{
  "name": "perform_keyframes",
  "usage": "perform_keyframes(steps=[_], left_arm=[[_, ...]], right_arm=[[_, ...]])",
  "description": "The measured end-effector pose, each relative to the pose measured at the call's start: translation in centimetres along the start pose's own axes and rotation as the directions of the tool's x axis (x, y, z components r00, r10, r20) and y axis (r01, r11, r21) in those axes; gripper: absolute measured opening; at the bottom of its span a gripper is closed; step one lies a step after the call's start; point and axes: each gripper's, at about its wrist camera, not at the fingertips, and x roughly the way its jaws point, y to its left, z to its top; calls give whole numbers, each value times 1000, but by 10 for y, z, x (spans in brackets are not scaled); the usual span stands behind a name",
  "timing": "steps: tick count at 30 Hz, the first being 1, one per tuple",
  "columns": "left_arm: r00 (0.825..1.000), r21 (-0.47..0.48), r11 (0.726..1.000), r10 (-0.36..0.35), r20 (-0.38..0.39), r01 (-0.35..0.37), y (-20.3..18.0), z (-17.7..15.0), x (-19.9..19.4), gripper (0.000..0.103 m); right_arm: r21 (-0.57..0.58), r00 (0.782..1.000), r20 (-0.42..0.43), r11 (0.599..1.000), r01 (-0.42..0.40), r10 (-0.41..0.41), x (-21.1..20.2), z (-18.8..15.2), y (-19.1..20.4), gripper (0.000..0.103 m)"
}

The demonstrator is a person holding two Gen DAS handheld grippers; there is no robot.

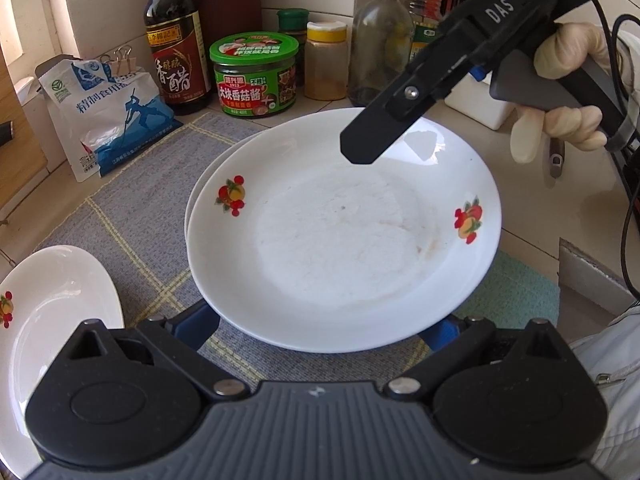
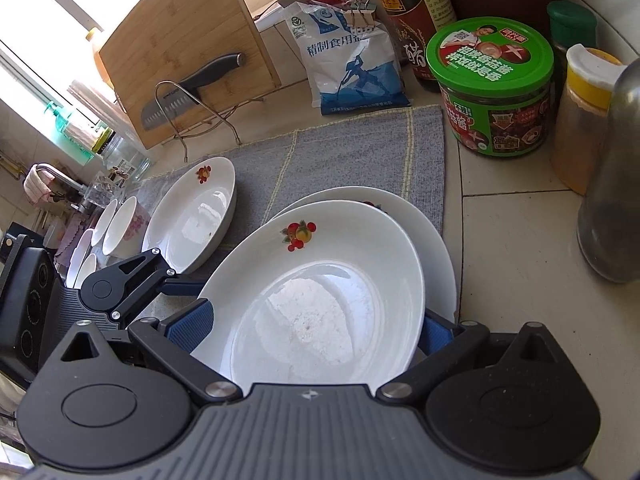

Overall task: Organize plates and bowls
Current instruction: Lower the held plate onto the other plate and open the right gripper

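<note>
**Top plate sits skewed on the stack, both grippers close in**

Top plate point(image 1: 344, 236) lies on a second plate point(image 2: 434, 240), offset toward 5 o'clock in the left wrist view, so only a crescent of the lower rim shows at 10 o'clock. It looks tilted, not nested. White, shallow, glossy, w/ fruit prints on the rim at 9 and 3 o'clock, and a dull chalky patch across the well.

Risks, as I judge them: glazed china is slick, so a thin rim pinch could slip. The skewed plate could slide off the lower one if nudged from 5 o'clock, or clack and chip if dropped into place. The right gripper point(image 1: 362, 146) hangs over the far rim at 12 o'clock, so a careless dip could knock it.

Left gripper point(image 1: 320, 330): jaws spread wide, blue pads either side of the near rim; contact underneath is hidden. Right gripper: jaws also spread in its own view, plate between them, no clamp visible.

Outward: stack rests on a grey checked mat point(image 1: 132, 232). A third plate point(image 1: 56, 344) is on the mat at 8 o'clock, apart from the stack. Small bowls point(image 2: 120, 224) sit beyond it. Green-lidded jar point(image 1: 254, 74), vinegar bottle point(image 1: 176, 36) and salt bag point(image 1: 116, 112) line the back at 10–12 o'clock.
</note>
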Motion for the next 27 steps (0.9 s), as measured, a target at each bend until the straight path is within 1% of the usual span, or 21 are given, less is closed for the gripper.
perform_keyframes(steps=[15,21,27], left_arm=[[1000,2,1000,7,4,-7,3,0,-4,101],[1000,-9,1000,19,12,-19,2,-2,-5,101],[999,-19,999,32,26,-32,-1,-4,-7,101]], right_arm=[[28,998,22,998,52,-52,-11,-8,3,103],[28,994,17,994,104,-104,-12,-10,12,103],[29,985,-3,985,172,-172,-10,-16,20,103]])
